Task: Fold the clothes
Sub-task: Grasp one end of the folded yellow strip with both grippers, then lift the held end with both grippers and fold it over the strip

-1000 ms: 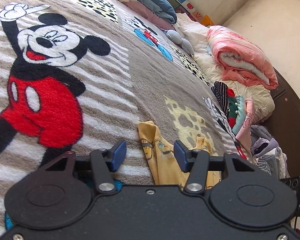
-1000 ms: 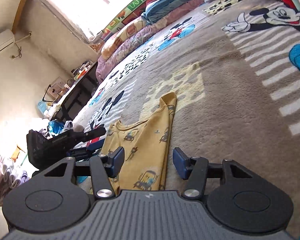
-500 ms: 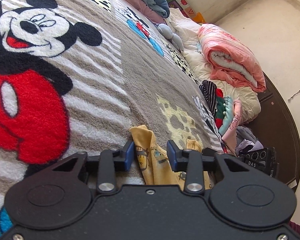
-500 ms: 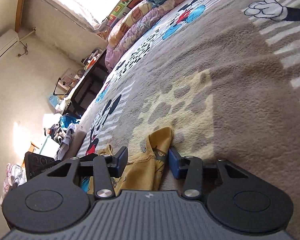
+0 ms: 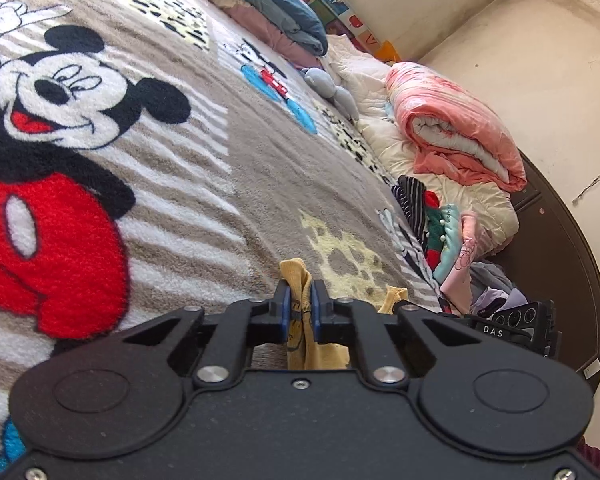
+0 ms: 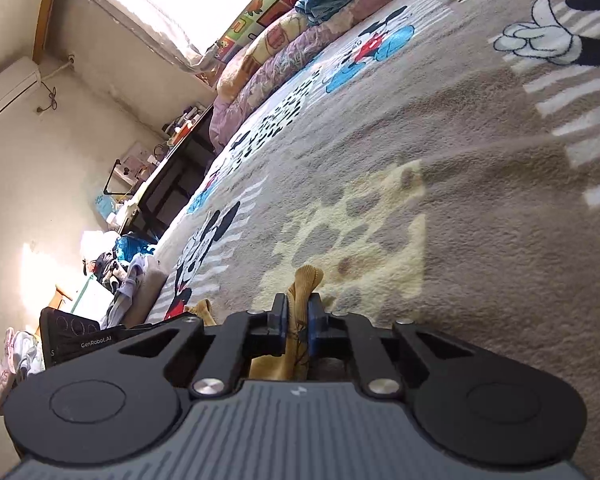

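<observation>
- Left wrist view: the left gripper (image 5: 299, 308) is pinched tight on a bunched edge of the yellow garment (image 5: 296, 280), which pokes up just past its fingertips.
- Right wrist view: the right gripper (image 6: 298, 314) likewise clamps another edge of that garment (image 6: 306, 280).
- Cloth runs back beneath both tools, over the cartoon-mouse blanket (image 5: 180, 184); each gripper holds one end.
- No containers show; a pile of clothes (image 5: 440, 232) lies at the bed's edge.

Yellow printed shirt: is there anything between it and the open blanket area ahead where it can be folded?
Nothing visible. Both grippers, left and right, pinch the yellow printed shirt, and the fleece cartoon blanket ahead lies bare.
</observation>
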`<action>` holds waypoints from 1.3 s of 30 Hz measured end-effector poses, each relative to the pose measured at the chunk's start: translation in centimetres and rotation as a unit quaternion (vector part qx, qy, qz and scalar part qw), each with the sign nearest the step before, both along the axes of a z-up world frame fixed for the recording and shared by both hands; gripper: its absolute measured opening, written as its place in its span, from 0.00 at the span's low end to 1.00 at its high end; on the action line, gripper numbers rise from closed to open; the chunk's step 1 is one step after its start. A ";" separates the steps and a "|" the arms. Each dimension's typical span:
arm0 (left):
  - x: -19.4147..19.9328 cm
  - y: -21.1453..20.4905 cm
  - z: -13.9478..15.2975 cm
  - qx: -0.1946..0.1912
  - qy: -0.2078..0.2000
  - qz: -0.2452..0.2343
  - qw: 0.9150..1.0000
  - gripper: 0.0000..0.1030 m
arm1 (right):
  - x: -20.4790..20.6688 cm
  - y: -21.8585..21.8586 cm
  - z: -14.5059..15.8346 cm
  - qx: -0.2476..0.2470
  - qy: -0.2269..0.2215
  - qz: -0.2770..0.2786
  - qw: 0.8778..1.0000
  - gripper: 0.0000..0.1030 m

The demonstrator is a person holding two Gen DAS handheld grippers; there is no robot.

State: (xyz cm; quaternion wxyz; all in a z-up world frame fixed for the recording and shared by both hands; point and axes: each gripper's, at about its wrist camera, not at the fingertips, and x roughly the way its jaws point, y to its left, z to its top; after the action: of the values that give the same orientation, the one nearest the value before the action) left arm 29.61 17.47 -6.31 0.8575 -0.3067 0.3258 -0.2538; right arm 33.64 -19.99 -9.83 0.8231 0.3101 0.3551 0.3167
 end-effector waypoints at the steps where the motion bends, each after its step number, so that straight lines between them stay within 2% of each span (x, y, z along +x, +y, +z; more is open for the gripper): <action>1: -0.7 0.0 0.7 -0.002 -0.019 -0.002 1.000 0.07 | -0.5 -0.1 0.6 0.000 -0.013 -0.002 1.000 0.11; 6: -4.9 -0.6 3.1 -0.004 -0.088 -0.008 0.996 0.07 | -3.9 -0.6 4.5 -0.007 -0.088 -0.001 0.996 0.11; 9: -7.6 -1.2 4.3 0.011 -0.120 -0.013 0.993 0.07 | -6.8 -0.8 6.8 -0.018 -0.135 0.007 0.991 0.11; 13: -12.4 -2.3 6.2 0.054 -0.171 -0.017 0.984 0.07 | -11.0 -0.8 9.0 -0.031 -0.181 0.012 0.983 0.11; 17: -17.7 -3.7 6.8 0.115 -0.210 -0.020 0.971 0.07 | -15.5 -1.0 10.1 -0.043 -0.214 0.013 0.976 0.11; 20: -20.9 -4.2 6.6 0.139 -0.221 -0.019 0.965 0.07 | -19.0 -1.1 10.5 -0.051 -0.235 0.013 0.970 0.11; 26: -26.1 -4.5 6.2 0.161 -0.232 -0.020 0.959 0.07 | -25.4 -1.4 10.8 -0.064 -0.260 0.018 0.963 0.11; 32: -29.8 -6.1 4.8 0.219 -0.223 -0.048 0.949 0.07 | -30.2 -1.2 10.2 -0.107 -0.279 0.034 0.954 0.11; 36: -31.6 -7.6 3.2 0.267 -0.211 -0.082 0.937 0.07 | -32.7 -0.2 8.9 -0.172 -0.297 0.062 0.937 0.11; 39: -32.2 -8.5 2.0 0.311 -0.201 -0.101 0.924 0.07 | -34.5 0.7 7.8 -0.223 -0.311 0.085 0.920 0.11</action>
State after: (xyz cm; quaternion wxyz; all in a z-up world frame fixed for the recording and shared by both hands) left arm -2.55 9.00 -4.33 0.9271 0.0671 0.2386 -0.2813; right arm -0.90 -19.29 -2.03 0.9098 -0.0263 0.1678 0.3786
